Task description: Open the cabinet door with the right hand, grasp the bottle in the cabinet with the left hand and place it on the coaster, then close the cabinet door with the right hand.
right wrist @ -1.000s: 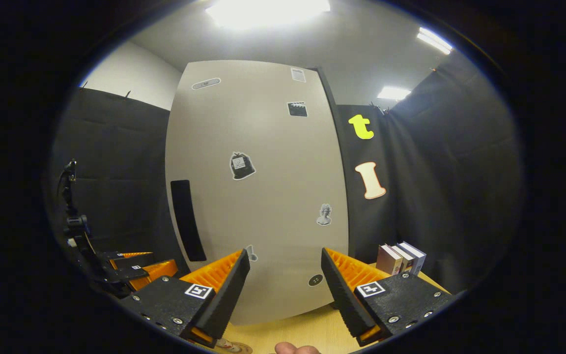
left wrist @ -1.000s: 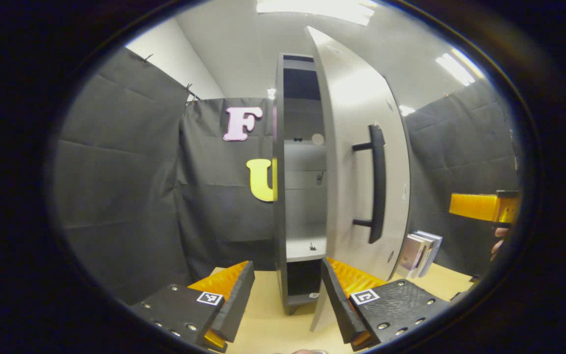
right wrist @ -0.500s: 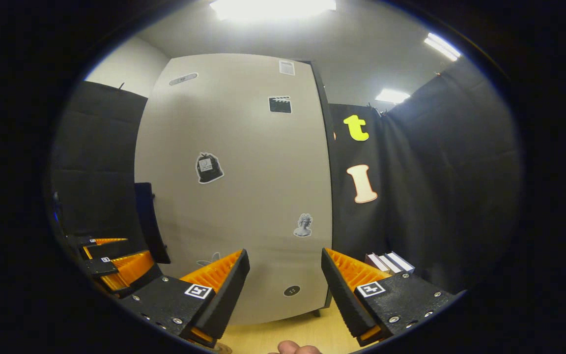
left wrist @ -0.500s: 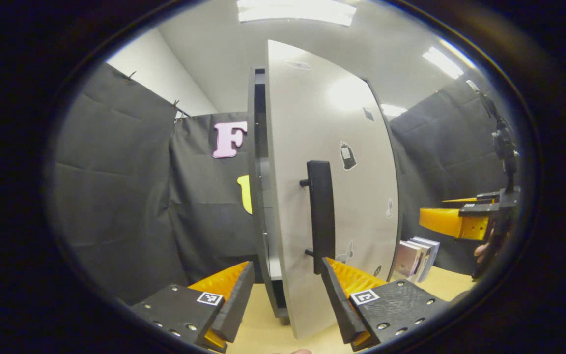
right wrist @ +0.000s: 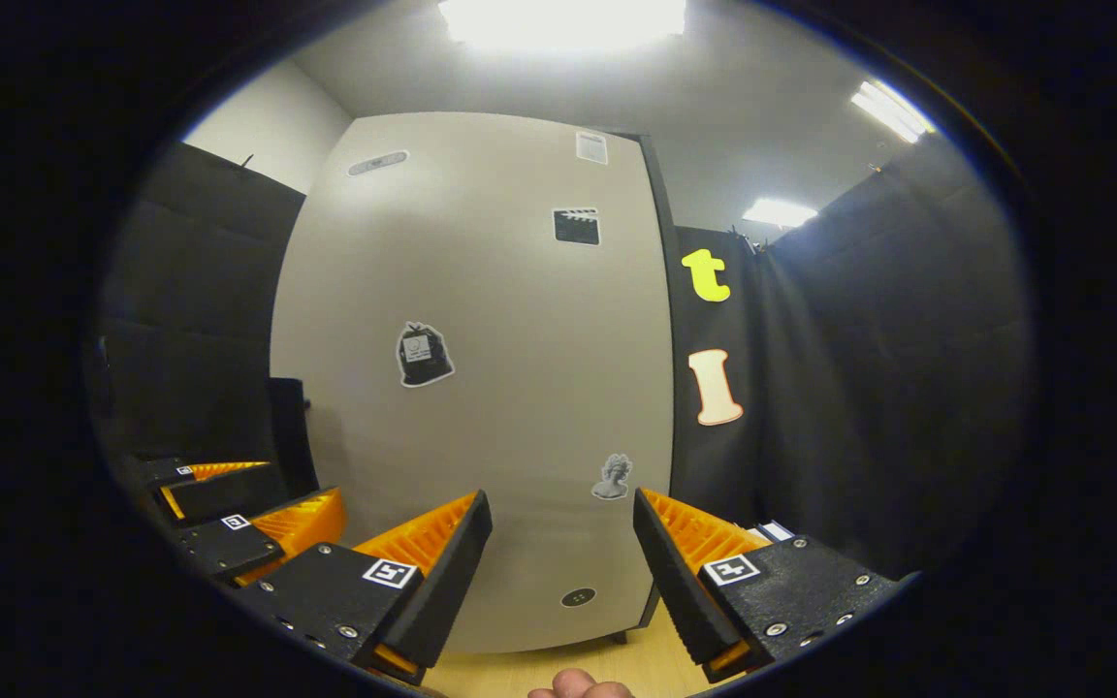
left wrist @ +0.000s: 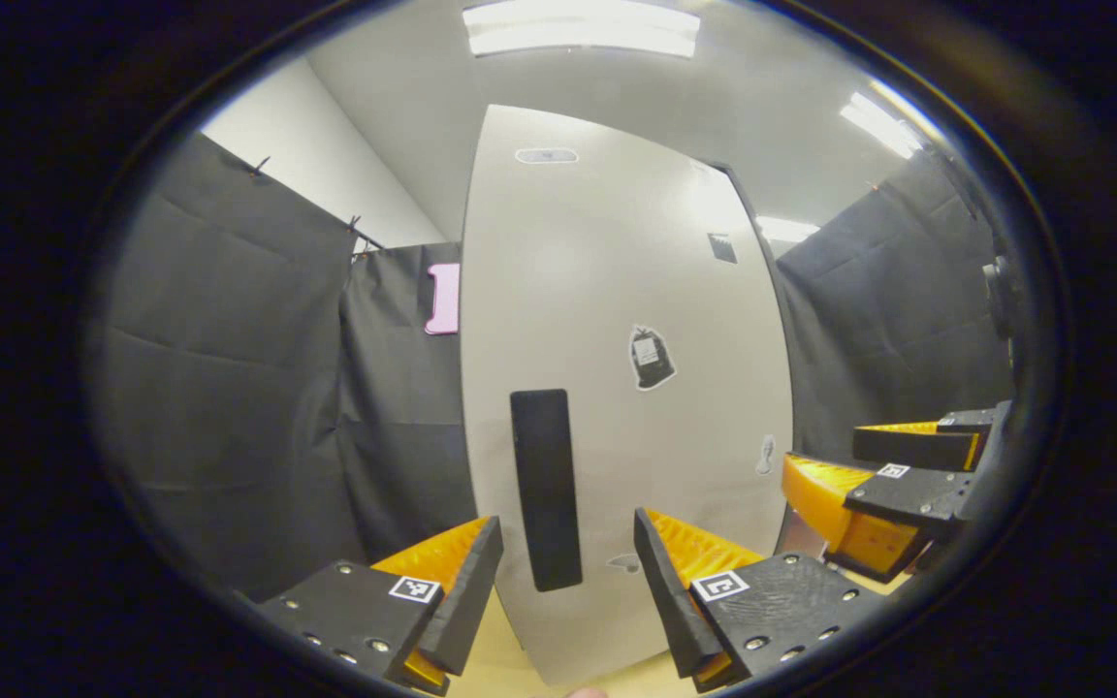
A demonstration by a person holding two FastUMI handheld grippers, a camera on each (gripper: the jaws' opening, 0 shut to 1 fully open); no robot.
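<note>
black cloth walls (left wrist: pixel 229 368), a white ceiling with bright light panels (right wrist: pixel 563 19), pale wooden tabletop (right wrist: pixel 636 659).

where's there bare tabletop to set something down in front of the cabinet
A bare strip of wooden tabletop lies below the cabinet door, between the right gripper fingers. It is crowded left of that, where the left gripper sits by the door handle, and right, by the books.

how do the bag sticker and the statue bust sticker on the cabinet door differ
The bag sticker sits near the middle of the cabinet door; the bust sticker sits lower, close to the door's right edge. The bag sticker is mostly black with a pale tag, while the bust sticker is pale grey. The bag sticker looks a little larger. Both lie flat on the door's front, cut to their outlines.
</note>
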